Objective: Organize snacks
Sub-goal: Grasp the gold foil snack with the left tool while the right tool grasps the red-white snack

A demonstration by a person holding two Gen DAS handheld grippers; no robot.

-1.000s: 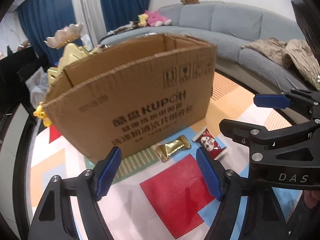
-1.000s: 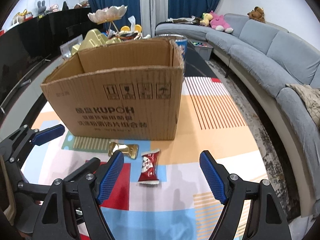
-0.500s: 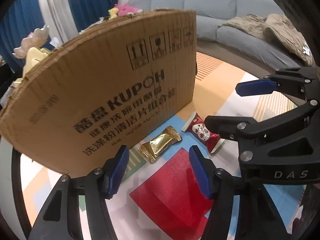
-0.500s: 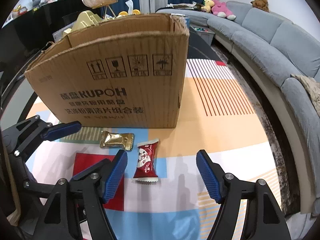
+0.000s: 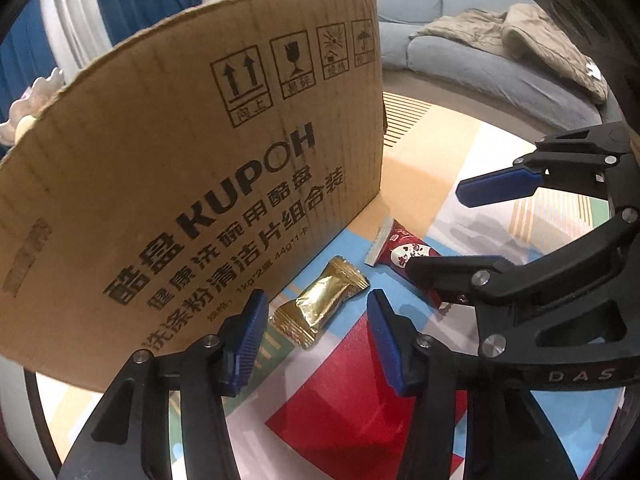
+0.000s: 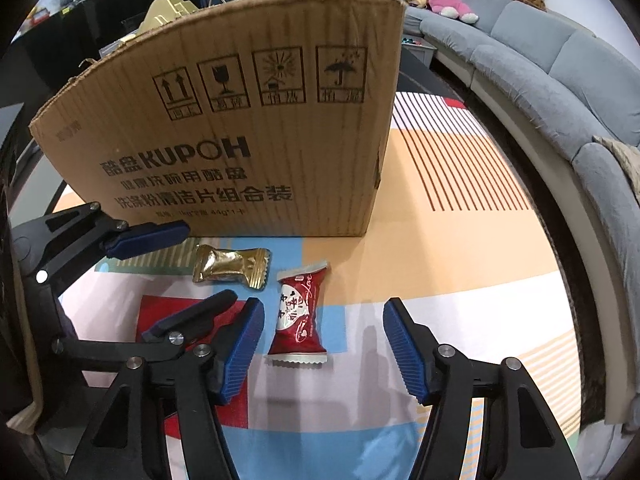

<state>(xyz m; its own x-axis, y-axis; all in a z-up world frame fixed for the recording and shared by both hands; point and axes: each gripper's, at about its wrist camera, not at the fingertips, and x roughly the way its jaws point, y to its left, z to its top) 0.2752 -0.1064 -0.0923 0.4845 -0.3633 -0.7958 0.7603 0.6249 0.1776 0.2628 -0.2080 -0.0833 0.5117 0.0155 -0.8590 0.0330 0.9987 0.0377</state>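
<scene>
Two wrapped snacks are lying on the patchwork-coloured cloth of the counter [image 6: 460, 248], just in front of the tall brown cardboard box [image 6: 240, 128]: a gold foil candy [image 6: 230, 266] nearest the box's front wall, and a dark red candy packet [image 6: 300, 312] beside it, a little further from the box. The left gripper [image 5: 316, 330] is coming down over the gold candy and the right gripper [image 6: 322, 354] over the red packet. To grip well, I think each hand should be lowering until the blue fingers [image 6: 404, 352] are flanking the wrapper's middle, not its crimped ends. Both pairs of fingers have just been closing, are about half open, and are holding nothing yet.
</scene>
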